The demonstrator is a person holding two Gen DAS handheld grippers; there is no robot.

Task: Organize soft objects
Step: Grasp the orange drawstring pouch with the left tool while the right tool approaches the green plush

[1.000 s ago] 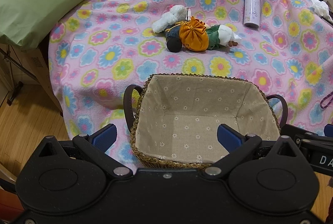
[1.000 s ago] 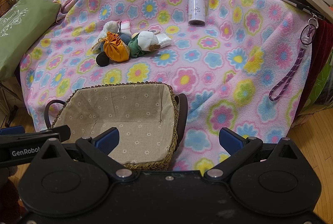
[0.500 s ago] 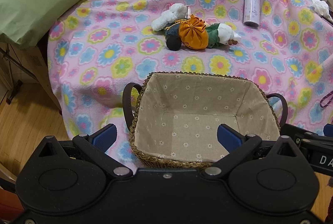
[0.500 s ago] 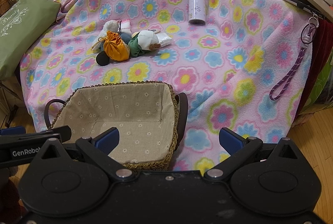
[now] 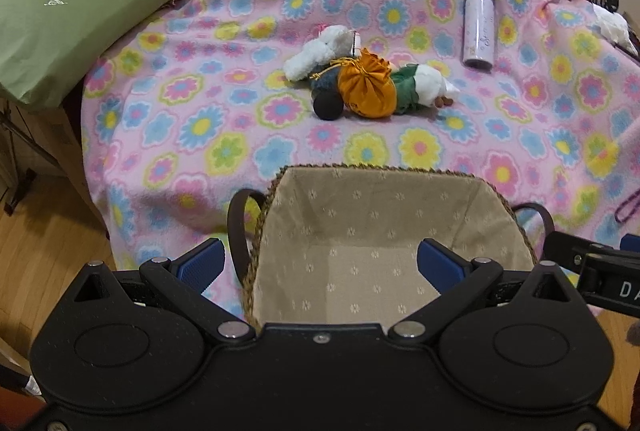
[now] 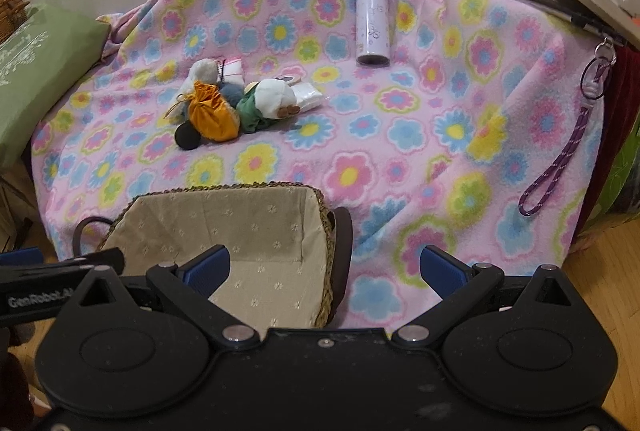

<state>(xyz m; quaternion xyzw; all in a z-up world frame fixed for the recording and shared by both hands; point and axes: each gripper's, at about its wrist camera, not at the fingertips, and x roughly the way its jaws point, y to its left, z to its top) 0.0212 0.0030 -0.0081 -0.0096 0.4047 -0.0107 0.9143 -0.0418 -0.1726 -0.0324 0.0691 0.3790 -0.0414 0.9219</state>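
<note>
Blanket (image 5: 248, 43) covers the whole top, pink with big flowers, and hangs down over the near edge and the right side. Bare blanket lies all around the toys, with lots of room between them and the basket (image 5: 360, 173).

The basket sits at the near edge. It has a woven rim, a tan cloth inside with tiny flowers, and a dark loop handle on each end. Nothing lies in it.

The soft toys lie in one small heap in the middle, all touching. An orange pouch (image 5: 366, 87) is in front. A black ball (image 5: 327, 105) is at its left. A white plush (image 5: 320, 51) is behind it. A green and white plush (image 5: 420, 87) is at its right. A small white packet (image 6: 308, 95) lies just beside the heap.

A purple bottle (image 5: 478, 25) stands well apart, far back on the right. A purple cord (image 6: 560, 159) hangs on the right side of the blanket.

The left gripper (image 5: 320, 265) is wide open over the near part of the basket. It holds nothing and touches nothing. The right gripper (image 6: 326, 267) is wide open too, over the right end of the basket. It is empty.

A green cushion (image 5: 68, 19) at the left says "Beauty" in white. The left tool's side reads "GenRobot.A", then gets cut off. The right tool's side shows "DA".
</note>
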